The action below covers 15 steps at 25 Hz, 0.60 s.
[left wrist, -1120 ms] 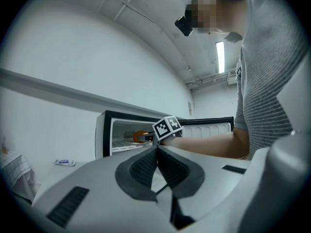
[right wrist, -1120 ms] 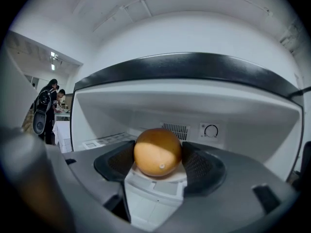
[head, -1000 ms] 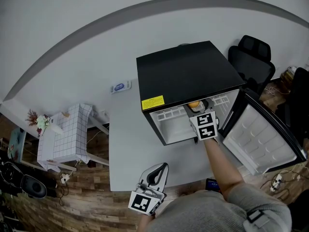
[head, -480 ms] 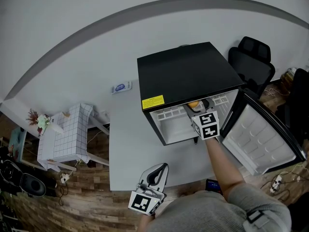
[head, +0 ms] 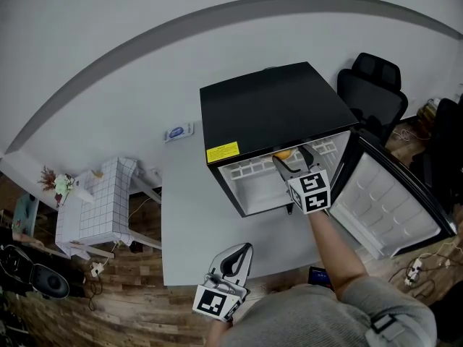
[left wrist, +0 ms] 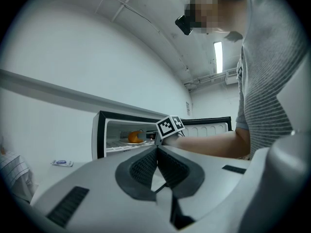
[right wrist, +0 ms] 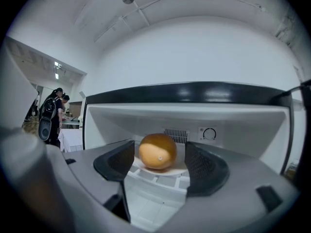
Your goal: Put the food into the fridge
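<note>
Head cam steep overhead; L far, R close, both toward fridge (head: 275, 114).

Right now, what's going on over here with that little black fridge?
A person stands at a grey table with a hand-held gripper in each hand. The right hand-held gripper is at the mouth of the open fridge, its jaws apart. Just beyond them, a round orange-brown food sits on a white plate on the shelf, ungripped. The left hand-held gripper is shut and empty, near the table's front edge.
</note>
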Available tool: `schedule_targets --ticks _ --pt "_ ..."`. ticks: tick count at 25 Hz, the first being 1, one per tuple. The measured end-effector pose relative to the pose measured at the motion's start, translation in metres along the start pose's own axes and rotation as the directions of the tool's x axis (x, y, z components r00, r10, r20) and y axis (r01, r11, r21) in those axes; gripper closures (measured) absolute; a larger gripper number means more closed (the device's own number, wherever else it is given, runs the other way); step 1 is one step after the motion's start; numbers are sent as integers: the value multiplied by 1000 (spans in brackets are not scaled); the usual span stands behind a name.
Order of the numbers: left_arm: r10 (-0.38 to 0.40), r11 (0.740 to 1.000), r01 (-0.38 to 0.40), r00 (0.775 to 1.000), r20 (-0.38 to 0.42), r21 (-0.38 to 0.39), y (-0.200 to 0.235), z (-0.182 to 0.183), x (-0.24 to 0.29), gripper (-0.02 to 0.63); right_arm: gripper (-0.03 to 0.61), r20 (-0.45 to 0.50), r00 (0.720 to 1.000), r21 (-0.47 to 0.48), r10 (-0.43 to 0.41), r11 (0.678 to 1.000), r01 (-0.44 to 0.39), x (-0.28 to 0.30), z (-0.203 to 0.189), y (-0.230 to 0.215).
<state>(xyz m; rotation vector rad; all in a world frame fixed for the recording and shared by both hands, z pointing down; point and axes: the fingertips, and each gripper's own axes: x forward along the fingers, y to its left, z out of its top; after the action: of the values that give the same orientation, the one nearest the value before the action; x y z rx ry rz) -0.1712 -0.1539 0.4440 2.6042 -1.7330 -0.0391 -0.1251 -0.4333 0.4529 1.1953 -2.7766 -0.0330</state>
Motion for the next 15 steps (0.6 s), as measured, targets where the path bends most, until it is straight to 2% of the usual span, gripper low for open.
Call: schedule_targets --ticks 15 --pt "-62 998 62 998 22 8 -28 5 9 603 266 16 998 -22 66 998 -65 -64 -3 23"
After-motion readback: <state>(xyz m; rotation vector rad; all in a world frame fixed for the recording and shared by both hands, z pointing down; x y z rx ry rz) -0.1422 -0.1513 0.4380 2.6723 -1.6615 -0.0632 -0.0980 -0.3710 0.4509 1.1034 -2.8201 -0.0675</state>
